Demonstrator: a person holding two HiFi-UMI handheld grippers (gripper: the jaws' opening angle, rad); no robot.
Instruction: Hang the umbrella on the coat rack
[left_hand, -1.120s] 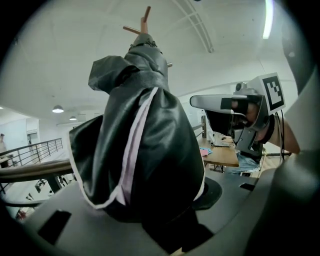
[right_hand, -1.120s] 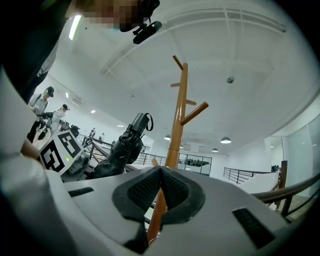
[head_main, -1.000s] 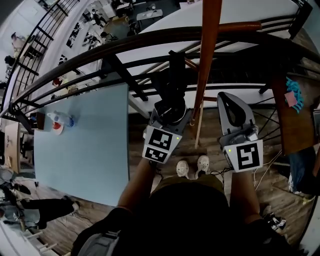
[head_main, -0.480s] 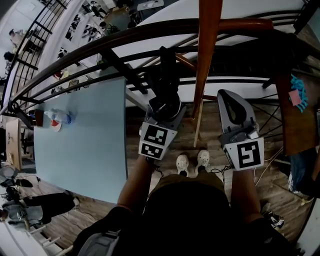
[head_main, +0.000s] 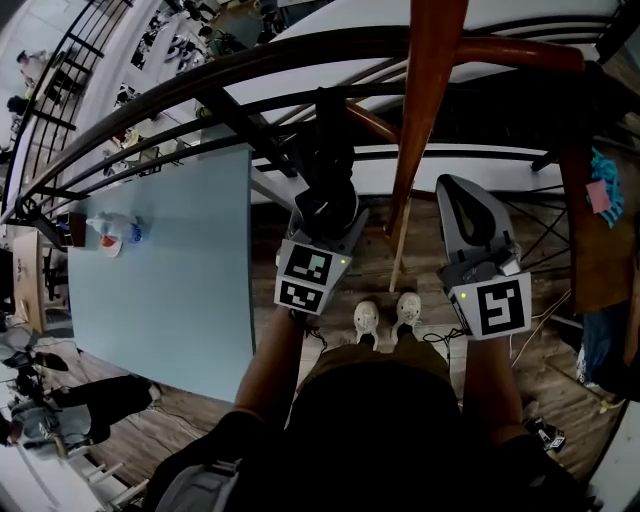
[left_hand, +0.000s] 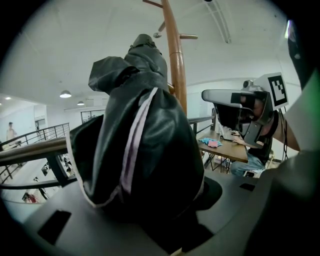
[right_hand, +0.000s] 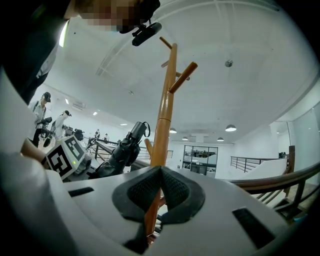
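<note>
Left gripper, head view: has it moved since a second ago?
Yes, slightly. The left gripper, shut on the umbrella, has drifted left in the head view, and its gap from the coat rack pole is a little wider.

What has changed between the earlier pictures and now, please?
The left gripper, jaws closed on the folded black umbrella, drifted slightly left and toward the person. Nothing was taken or released. The right gripper stayed shut and empty, the umbrella not yet on the brown wooden coat rack.
</note>
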